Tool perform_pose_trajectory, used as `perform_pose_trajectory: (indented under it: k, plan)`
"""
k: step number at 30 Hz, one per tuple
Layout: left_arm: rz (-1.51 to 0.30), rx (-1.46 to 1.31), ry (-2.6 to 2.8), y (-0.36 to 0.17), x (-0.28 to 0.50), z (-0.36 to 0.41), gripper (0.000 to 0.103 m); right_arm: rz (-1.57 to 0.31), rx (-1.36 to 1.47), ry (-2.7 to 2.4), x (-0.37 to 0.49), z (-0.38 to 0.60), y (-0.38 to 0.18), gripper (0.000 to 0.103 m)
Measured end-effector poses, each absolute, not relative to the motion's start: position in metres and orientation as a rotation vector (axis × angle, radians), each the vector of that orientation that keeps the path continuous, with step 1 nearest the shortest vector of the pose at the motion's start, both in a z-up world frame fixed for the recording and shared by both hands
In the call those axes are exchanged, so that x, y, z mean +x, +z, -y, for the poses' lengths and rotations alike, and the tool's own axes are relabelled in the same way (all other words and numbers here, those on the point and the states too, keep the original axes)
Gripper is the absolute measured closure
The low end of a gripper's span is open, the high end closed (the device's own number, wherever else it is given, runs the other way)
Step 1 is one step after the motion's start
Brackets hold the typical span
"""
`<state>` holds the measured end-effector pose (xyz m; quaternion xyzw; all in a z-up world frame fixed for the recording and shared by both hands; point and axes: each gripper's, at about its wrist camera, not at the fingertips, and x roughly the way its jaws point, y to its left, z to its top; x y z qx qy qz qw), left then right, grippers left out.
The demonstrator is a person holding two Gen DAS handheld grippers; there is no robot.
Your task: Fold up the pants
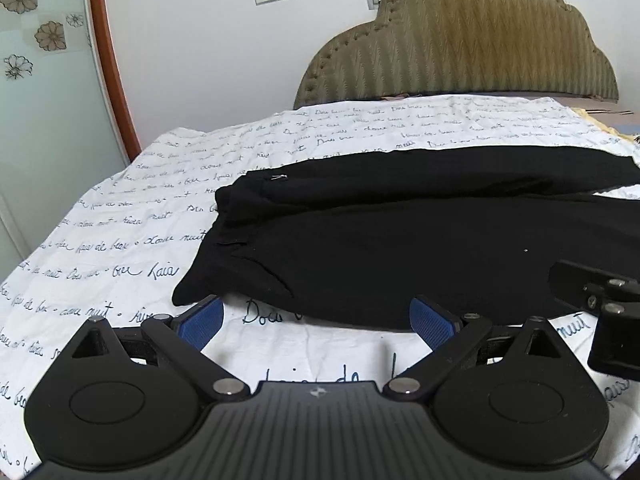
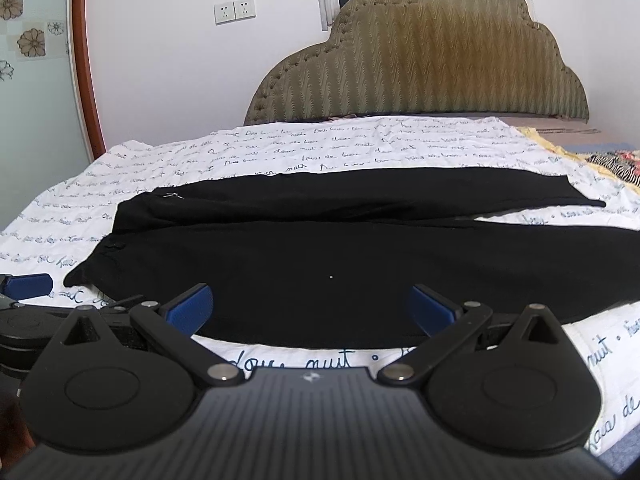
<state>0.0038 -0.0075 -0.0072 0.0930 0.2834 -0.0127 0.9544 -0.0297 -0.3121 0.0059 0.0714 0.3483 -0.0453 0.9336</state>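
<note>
**Black pants spread on the bed, both grippers empty at the near edge**

The black pants (image 1: pixel 400 248) lie flat on a white sheet (image 1: pixel 120 240) printed with blue cursive script, which covers the bed. The waistband sits to the left, the two legs run off to the right, and a narrow wedge of sheet shows between the legs at the far right. The cloth is matte and dark, with a soft ridge along the far leg and a tiny white speck near the middle.

The left gripper (image 1: pixel 318 322) hovers just off the near hem, its blue ribbed pads spread wide with nothing between them. The right gripper (image 2: pixel 312 306) is likewise spread wide and empty, its pads over the near edge of the pants. In the left wrist view, part of the right gripper enters at the right edge, cut off by the frame.

Beyond the bed stands a padded headboard (image 2: pixel 420 64) of olive, zigzag-woven fabric with a scalloped, studded outline. Two white wall sockets (image 2: pixel 234 11) sit to its left. A reddish wooden frame (image 1: pixel 108 52) borders a frosted panel with flower decals at far left. Striped and patterned fabric (image 2: pixel 616 164) at the far right is too cropped to identify.
</note>
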Motion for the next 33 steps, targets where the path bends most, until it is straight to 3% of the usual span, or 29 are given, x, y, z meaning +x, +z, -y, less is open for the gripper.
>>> perform_pose_trajectory:
  k: [33]
  plan:
    - [-0.664,0.209,0.017,-0.023,0.01,0.009,0.003,-0.77,0.105,-0.07,-0.033,0.309,-0.009,0.0]
